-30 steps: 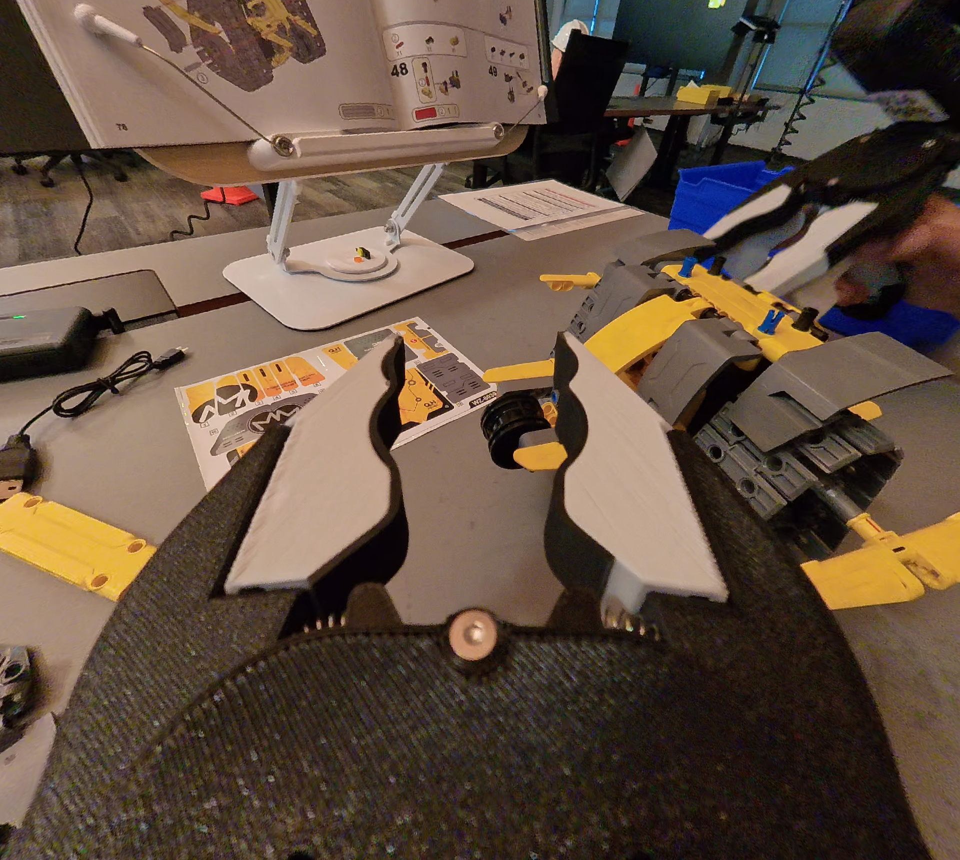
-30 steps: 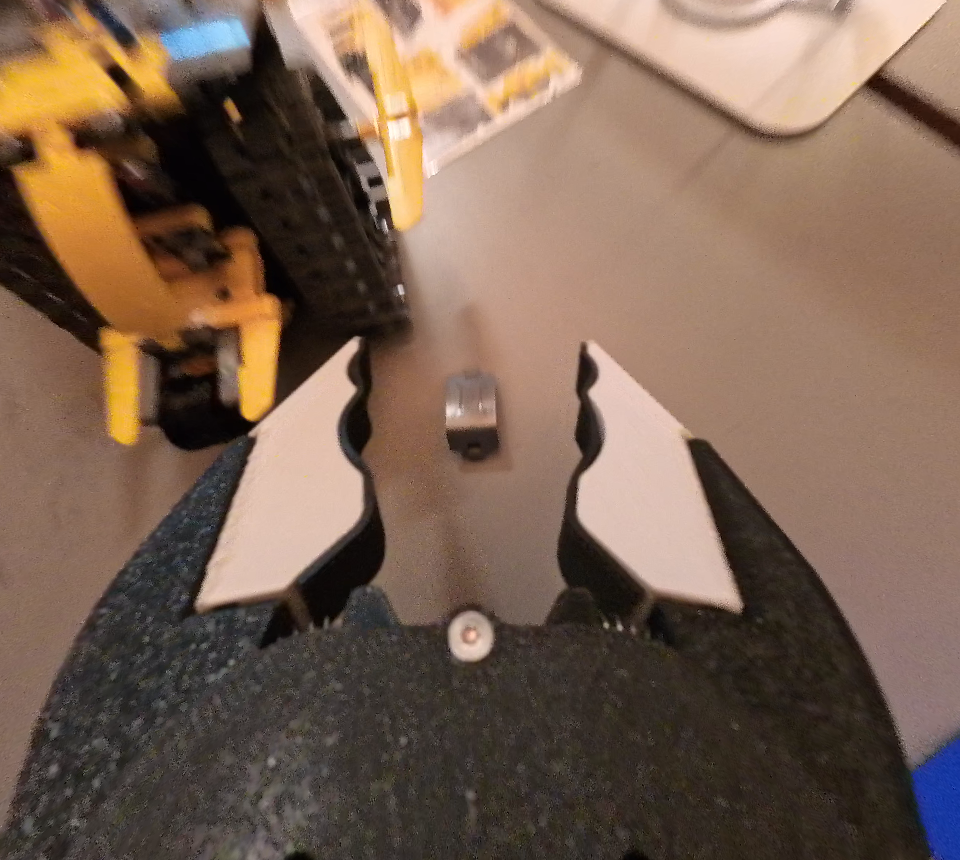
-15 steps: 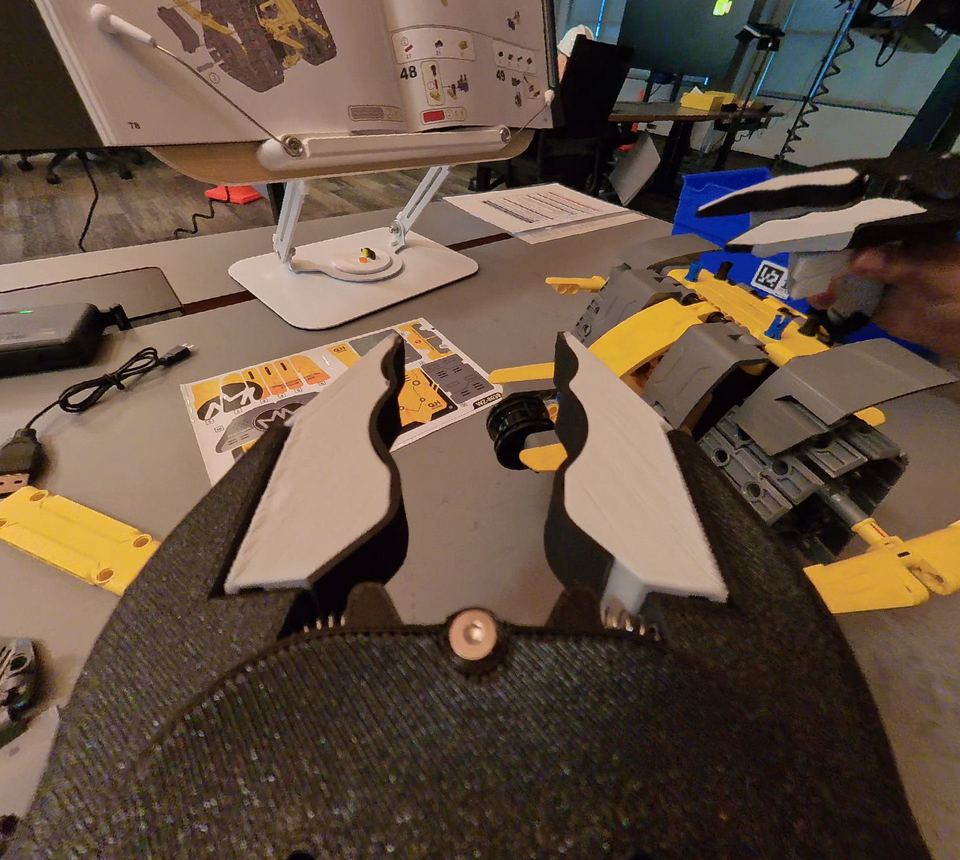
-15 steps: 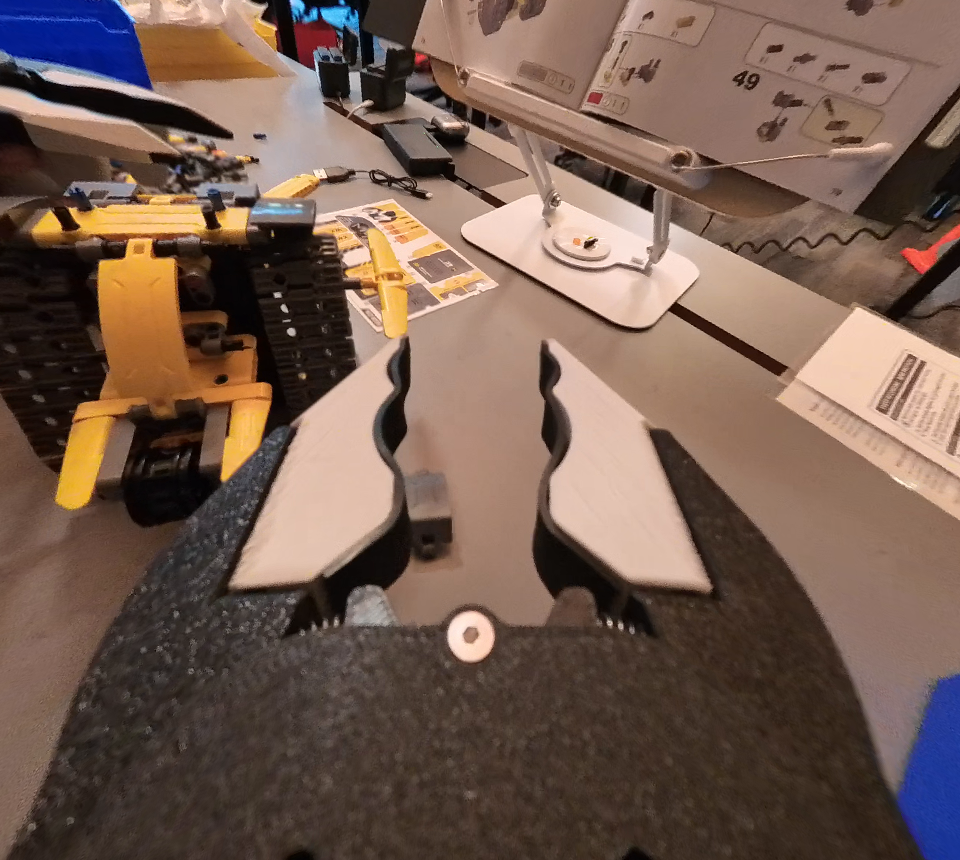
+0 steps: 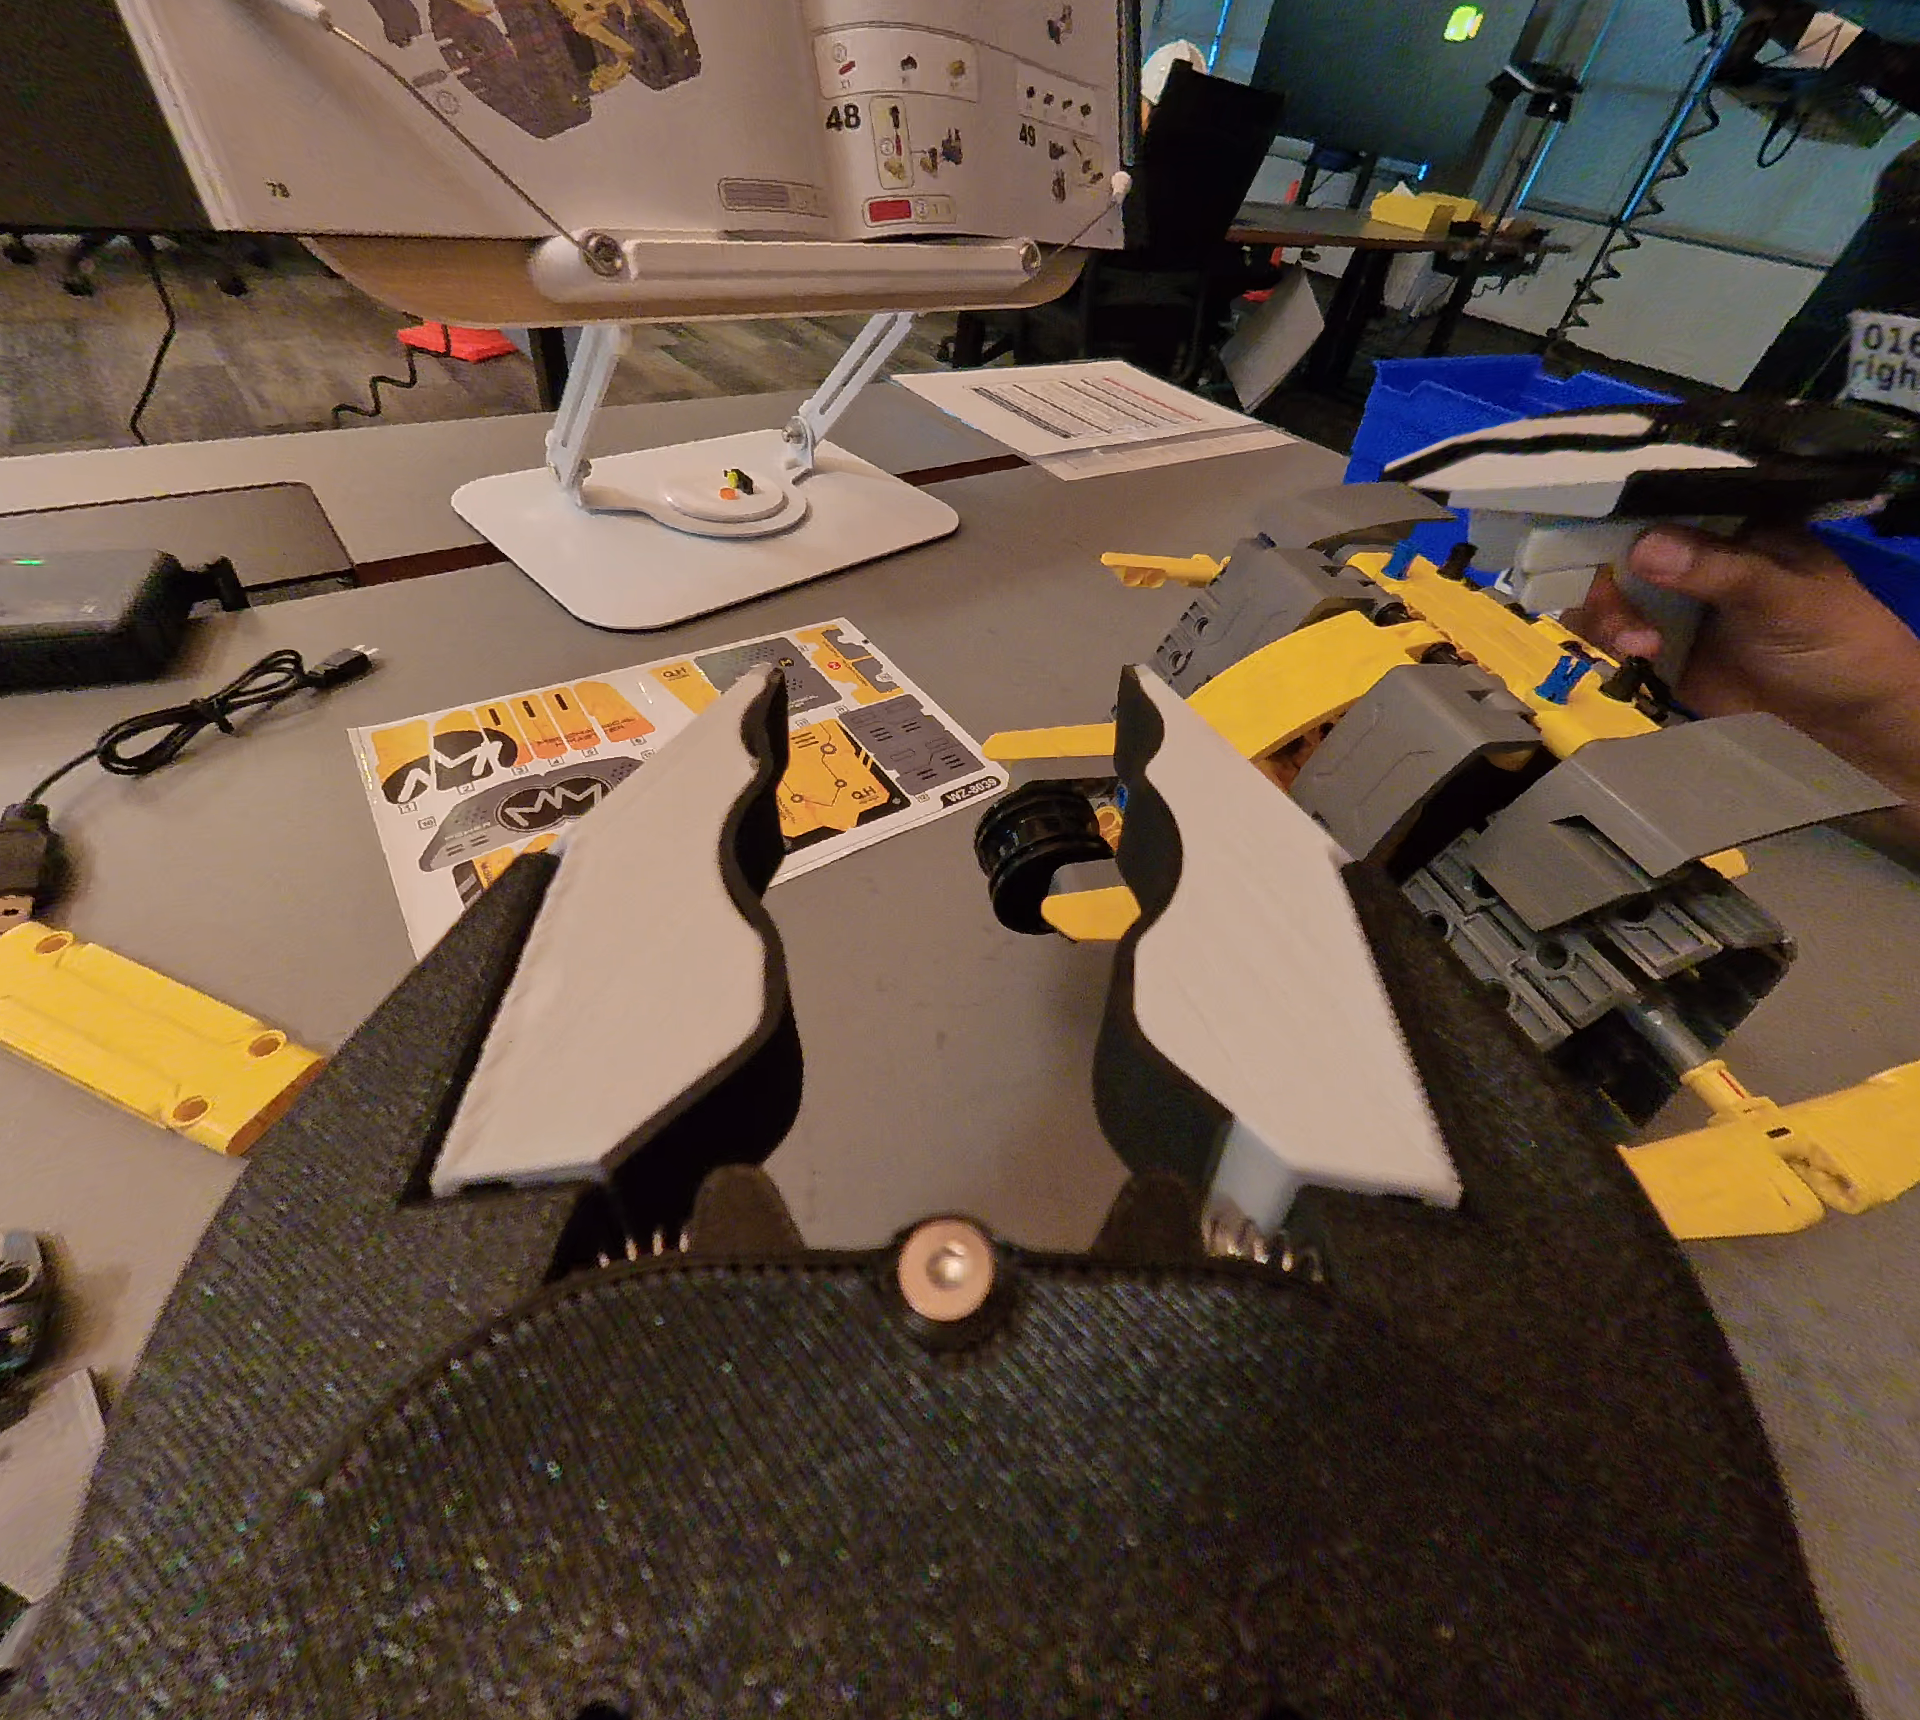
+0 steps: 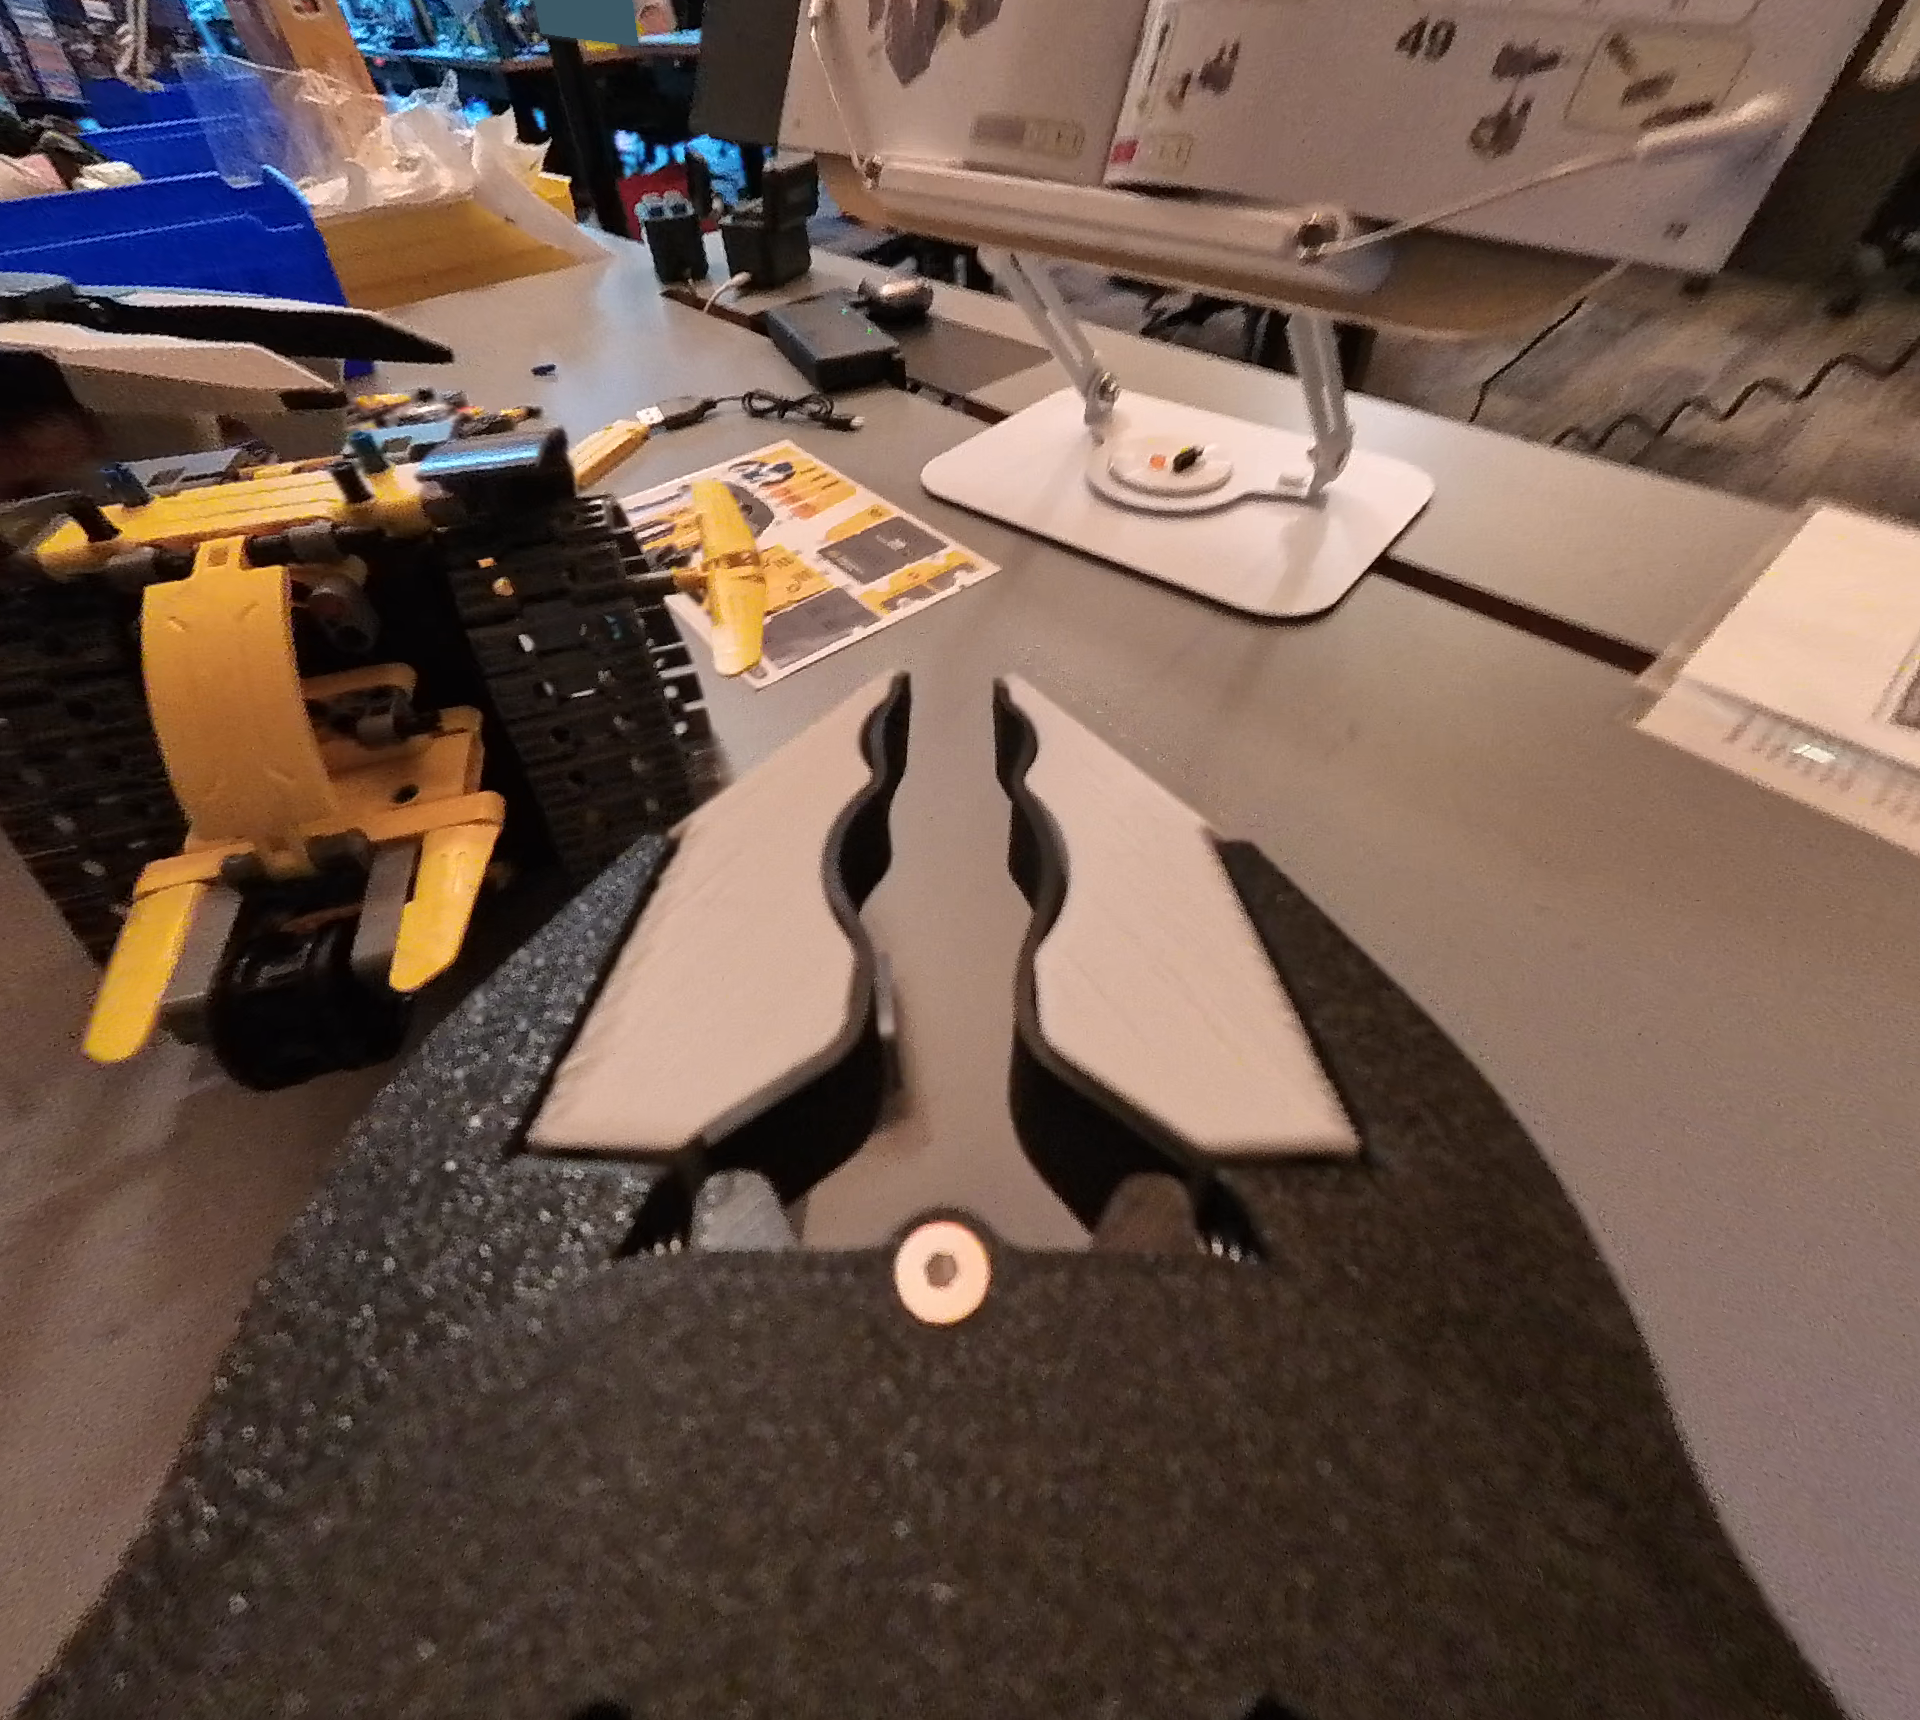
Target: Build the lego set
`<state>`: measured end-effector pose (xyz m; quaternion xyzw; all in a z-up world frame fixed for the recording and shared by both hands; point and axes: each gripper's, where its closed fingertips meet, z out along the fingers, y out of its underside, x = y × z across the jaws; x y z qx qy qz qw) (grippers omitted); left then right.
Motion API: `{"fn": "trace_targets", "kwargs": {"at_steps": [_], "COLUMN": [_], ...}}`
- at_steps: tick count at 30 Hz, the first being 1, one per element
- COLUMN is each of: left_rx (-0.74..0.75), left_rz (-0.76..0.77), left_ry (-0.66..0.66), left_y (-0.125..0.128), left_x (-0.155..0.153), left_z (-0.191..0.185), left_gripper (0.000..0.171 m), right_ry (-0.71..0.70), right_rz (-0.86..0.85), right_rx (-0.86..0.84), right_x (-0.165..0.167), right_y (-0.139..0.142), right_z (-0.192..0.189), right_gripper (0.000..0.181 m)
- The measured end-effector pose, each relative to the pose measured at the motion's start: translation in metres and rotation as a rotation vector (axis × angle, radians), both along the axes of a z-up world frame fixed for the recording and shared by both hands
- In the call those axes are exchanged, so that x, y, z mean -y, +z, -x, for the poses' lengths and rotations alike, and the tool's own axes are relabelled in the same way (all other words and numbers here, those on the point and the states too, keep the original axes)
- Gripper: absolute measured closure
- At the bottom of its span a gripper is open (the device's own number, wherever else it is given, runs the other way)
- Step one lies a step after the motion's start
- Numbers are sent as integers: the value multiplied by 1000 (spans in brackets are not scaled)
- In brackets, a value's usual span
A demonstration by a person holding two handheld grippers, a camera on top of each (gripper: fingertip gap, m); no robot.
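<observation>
Narrowing its fingers since a moment ago, we are holding our right gripper beside the tracked model, a small grey piece inside, grip unclear, while our left gripper is hanging spread and empty near that model's black wheel.

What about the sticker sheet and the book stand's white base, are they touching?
Apart. The left wrist view shows a strip of bare grey table between the sticker sheet and the white base.
</observation>
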<state>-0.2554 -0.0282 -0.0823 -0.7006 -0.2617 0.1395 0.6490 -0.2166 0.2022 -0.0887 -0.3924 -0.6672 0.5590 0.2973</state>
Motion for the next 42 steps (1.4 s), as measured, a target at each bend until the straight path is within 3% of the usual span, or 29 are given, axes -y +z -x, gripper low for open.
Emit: {"fn": "trace_targets", "kwargs": {"at_steps": [6, 30, 33, 37, 39, 42], "left_rx": [-3, -18, -74, -150, -116, -46], "left_rz": [8, 28, 44, -125, -175, -71], "left_ry": [4, 29, 146, 459, 583, 645], "left_y": [-1, -2, 20, 72, 82, 70], "left_x": [1, 4, 37, 142, 191, 231], "left_z": [2, 7, 22, 48, 52, 49], "left_gripper": [110, 111, 116, 146, 165, 161], "right_ry": [33, 84, 85, 71, 58, 45], "right_rz": [90, 41, 35, 8, -5, 4], "right_rx": [90, 94, 85, 68, 55, 49], "right_x": [3, 9, 10, 7, 3, -1], "right_y": [-8, -18, -16, -14, -13, -11], "right_z": [0, -3, -3, -3, -2, -2], "right_gripper": [161, 152, 152, 152, 152, 152]}}
